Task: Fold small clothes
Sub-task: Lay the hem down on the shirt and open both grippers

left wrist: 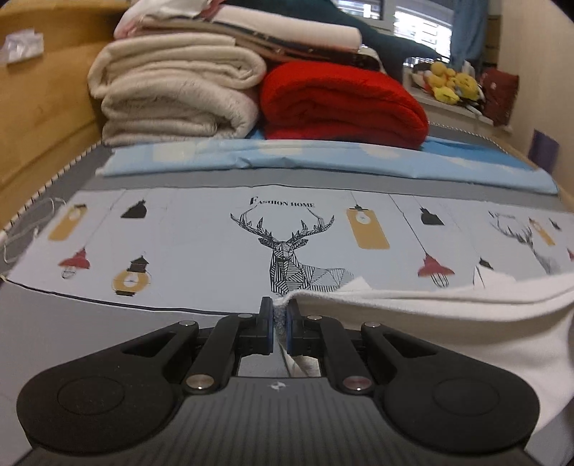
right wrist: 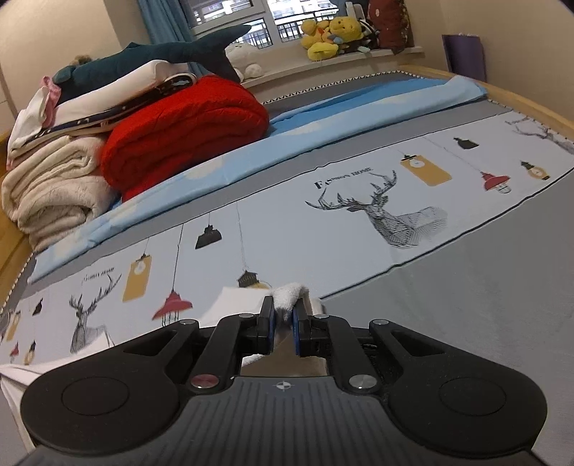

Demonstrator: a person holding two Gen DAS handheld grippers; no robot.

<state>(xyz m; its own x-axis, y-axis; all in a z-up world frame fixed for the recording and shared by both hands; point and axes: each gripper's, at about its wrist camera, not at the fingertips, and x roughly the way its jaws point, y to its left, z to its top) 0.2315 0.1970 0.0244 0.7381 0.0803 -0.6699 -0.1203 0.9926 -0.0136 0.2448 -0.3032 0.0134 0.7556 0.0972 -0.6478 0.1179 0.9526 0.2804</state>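
Note:
A small white garment [left wrist: 430, 322] is held up above the bed, stretched between both grippers. My left gripper [left wrist: 280, 308] is shut on its left corner, and the cloth runs off to the right and hangs down. In the right wrist view my right gripper [right wrist: 283, 308] is shut on a bunched white corner of the same garment [right wrist: 290, 294], with the cloth trailing away to the lower left. The hanging lower part of the garment is out of sight.
The bed carries a printed deer-and-lantern cover [left wrist: 201, 236] and a folded blue sheet [left wrist: 323, 161]. Stacked cream blankets [left wrist: 172, 93] and a red blanket [left wrist: 340, 100] lie at the far end. Plush toys [right wrist: 330, 32] line the window sill. A wooden bed frame [left wrist: 43, 107] stands left.

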